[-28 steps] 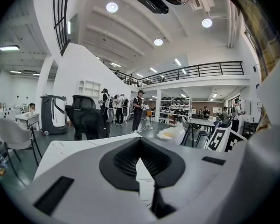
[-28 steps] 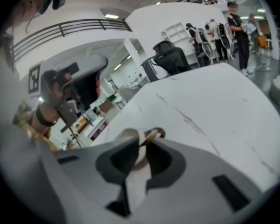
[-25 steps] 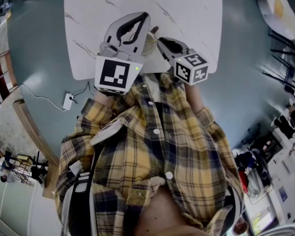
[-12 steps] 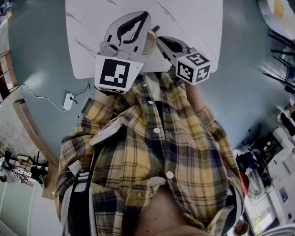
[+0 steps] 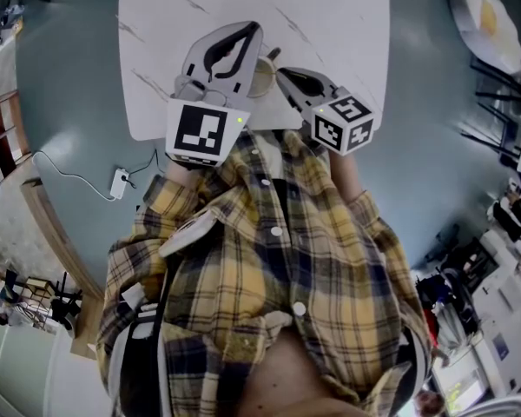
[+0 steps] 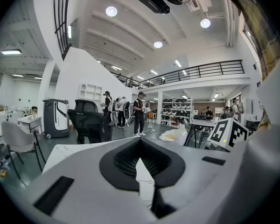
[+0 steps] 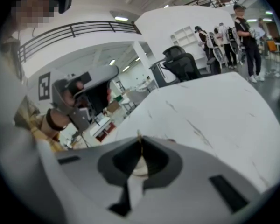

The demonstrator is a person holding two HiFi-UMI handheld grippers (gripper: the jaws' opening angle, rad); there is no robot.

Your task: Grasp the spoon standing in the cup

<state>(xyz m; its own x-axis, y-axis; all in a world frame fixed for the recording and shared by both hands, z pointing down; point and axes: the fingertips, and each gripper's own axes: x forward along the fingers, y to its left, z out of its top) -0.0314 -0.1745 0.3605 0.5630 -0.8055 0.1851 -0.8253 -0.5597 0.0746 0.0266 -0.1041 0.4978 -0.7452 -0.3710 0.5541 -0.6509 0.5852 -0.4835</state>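
A pale cup [image 5: 262, 78] stands on the white marbled table [image 5: 330, 16] near its front edge, and a thin golden spoon [image 5: 273, 56] rises from it. My right gripper [image 5: 280, 71] comes at the cup from the right. In the right gripper view that gripper [image 7: 140, 140] is shut on the spoon handle [image 7: 140, 148], with the cup [image 7: 139, 168] showing below through the jaw opening. My left gripper [image 5: 258, 26] lies along the cup's left side, its tips past the cup. In the left gripper view it [image 6: 140, 141] is shut with nothing between its tips.
The table's front edge [image 5: 208, 133] runs just under both grippers, close to the person's plaid shirt [image 5: 269, 259]. A power strip [image 5: 120, 179] lies on the grey floor at left. A black office chair [image 6: 88, 122] and several people stand beyond the table.
Both grippers stay at the cup. The right gripper's marker cube has shifted slightly right and down. The left gripper has barely moved.
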